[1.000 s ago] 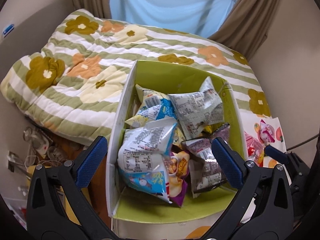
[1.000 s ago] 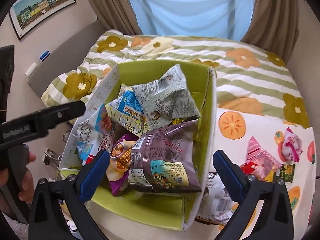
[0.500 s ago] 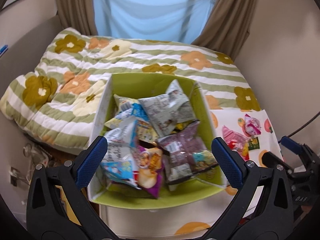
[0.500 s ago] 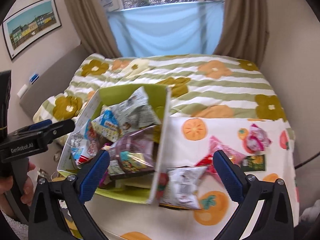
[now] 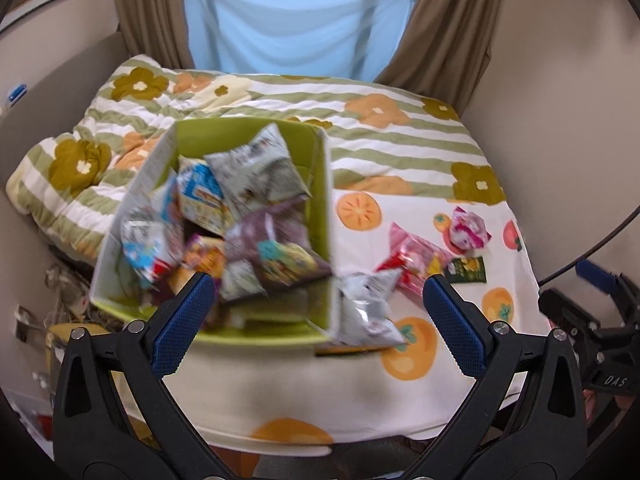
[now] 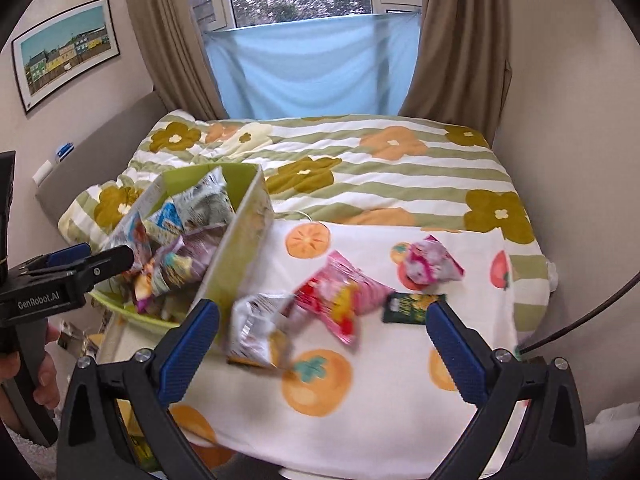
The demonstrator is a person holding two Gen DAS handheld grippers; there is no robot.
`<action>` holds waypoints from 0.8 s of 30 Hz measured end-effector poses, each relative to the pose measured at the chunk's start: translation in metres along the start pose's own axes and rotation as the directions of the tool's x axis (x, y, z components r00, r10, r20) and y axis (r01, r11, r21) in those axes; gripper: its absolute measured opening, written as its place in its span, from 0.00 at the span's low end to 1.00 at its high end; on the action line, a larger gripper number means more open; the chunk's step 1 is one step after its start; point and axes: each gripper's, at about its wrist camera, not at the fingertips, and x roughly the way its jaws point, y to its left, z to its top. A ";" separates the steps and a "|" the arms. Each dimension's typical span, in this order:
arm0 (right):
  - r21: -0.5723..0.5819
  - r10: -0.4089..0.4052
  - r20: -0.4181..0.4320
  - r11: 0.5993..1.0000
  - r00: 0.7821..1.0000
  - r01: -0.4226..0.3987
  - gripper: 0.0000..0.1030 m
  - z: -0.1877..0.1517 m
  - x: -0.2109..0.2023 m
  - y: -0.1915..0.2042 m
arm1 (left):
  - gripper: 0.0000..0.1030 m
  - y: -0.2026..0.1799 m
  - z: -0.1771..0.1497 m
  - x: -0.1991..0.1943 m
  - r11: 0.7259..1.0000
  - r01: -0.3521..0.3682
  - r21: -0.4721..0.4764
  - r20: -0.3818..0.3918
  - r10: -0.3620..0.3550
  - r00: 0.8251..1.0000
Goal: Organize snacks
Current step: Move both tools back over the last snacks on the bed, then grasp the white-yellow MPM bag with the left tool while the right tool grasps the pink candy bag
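A green box full of snack bags sits at the left of a table with an orange-fruit cloth. Outside it lie a silver bag, a pink-red bag, a pink pouch and a dark green packet. My left gripper is open and empty, above the box's near edge; it also shows in the right wrist view. My right gripper is open and empty above the loose bags.
A bed with a green-striped flowered quilt lies behind the table. Curtains and a window are beyond. Clutter sits on the floor at the left. A wall stands close on the right, with a black cable.
Both grippers have pulled back and up from the box and swung right. The loose bags on the cloth have come into view. Both grippers stay open.
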 end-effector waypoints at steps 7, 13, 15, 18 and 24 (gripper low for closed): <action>-0.105 0.019 -0.005 0.994 1.000 -0.019 1.00 -0.012 0.001 -0.041 | 1.00 -0.060 -0.034 0.015 0.999 -0.048 0.023 -0.021 0.048 0.999; -0.141 0.062 -0.006 0.988 0.998 -0.062 1.00 -0.011 0.019 -0.067 | 1.00 -0.105 -0.059 0.057 0.978 -0.146 0.148 -0.002 0.148 0.989; -0.137 0.075 -0.004 0.988 0.997 -0.075 1.00 -0.010 0.029 -0.075 | 1.00 -0.119 -0.067 0.077 0.958 -0.196 0.211 -0.003 0.201 0.980; -0.143 0.074 -0.017 0.987 0.997 -0.076 1.00 -0.010 0.048 -0.083 | 1.00 -0.130 -0.077 0.112 0.920 -0.267 0.285 -0.021 0.285 0.958; -0.195 0.103 -0.080 0.974 0.992 -0.117 1.00 -0.017 0.101 -0.089 | 1.00 -0.127 -0.086 0.162 0.881 -0.353 0.313 -0.062 0.390 0.919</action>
